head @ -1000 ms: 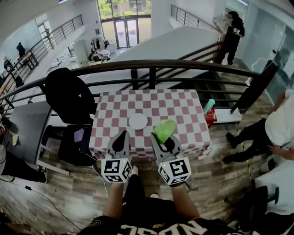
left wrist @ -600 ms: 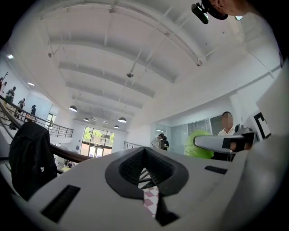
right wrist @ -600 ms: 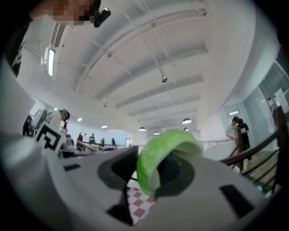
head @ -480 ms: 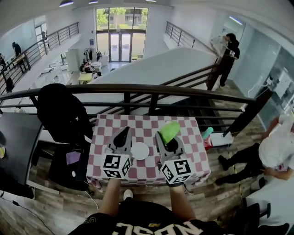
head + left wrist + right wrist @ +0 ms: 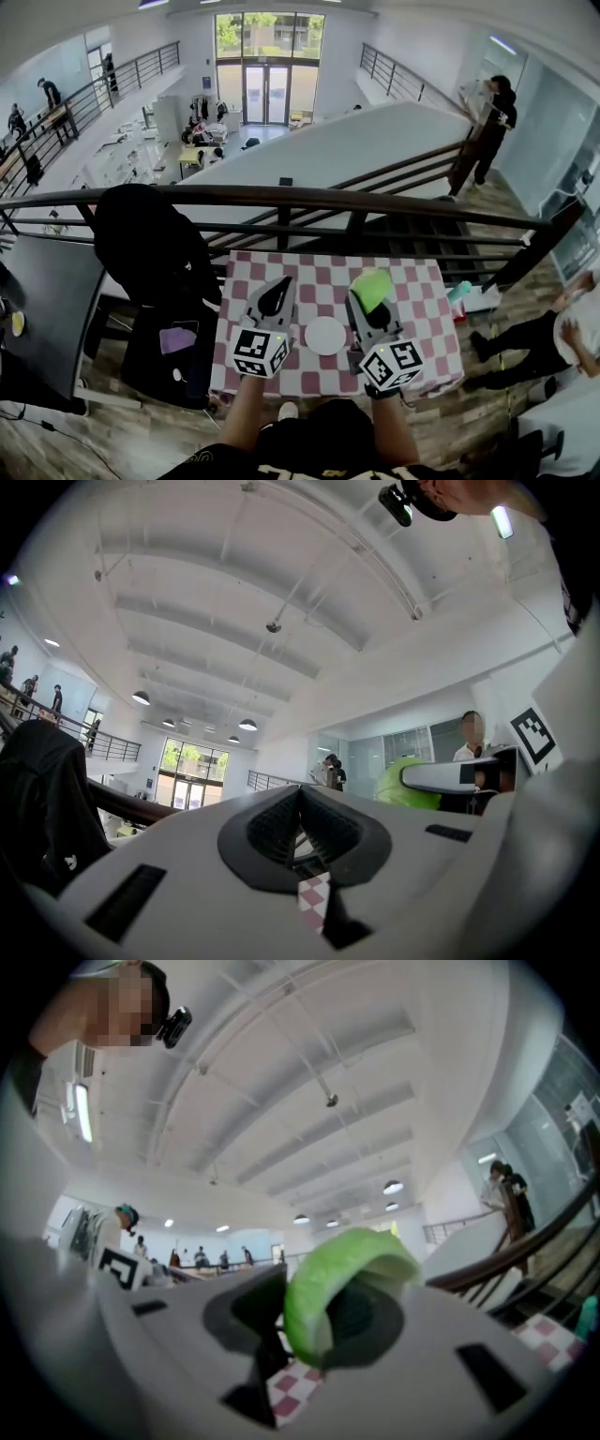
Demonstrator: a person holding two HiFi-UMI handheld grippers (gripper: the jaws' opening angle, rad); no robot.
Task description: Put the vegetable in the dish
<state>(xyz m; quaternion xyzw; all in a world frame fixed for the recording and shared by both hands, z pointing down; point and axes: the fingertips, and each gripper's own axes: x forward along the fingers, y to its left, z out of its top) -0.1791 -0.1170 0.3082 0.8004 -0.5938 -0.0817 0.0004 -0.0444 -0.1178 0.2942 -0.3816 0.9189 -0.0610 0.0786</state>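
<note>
The curved green vegetable (image 5: 372, 287) was held clamped in the right gripper (image 5: 367, 307), raised to the right of the round white dish (image 5: 325, 336), the left gripper (image 5: 276, 300) closed on nothing; if released there, it would likely be dropped onto the red-and-white checked cloth (image 5: 427, 292).

right gripper (image 5: 371, 298) — holds green vegetable (image 5: 372, 286) | dish (image 5: 325, 336) — on checkered table (image 5: 427, 309)

bright daylight from glazed doors (image 5: 265, 67), ceiling lamps (image 5: 247, 725) glowing; heavy fisheye warping, dark corners
</note>
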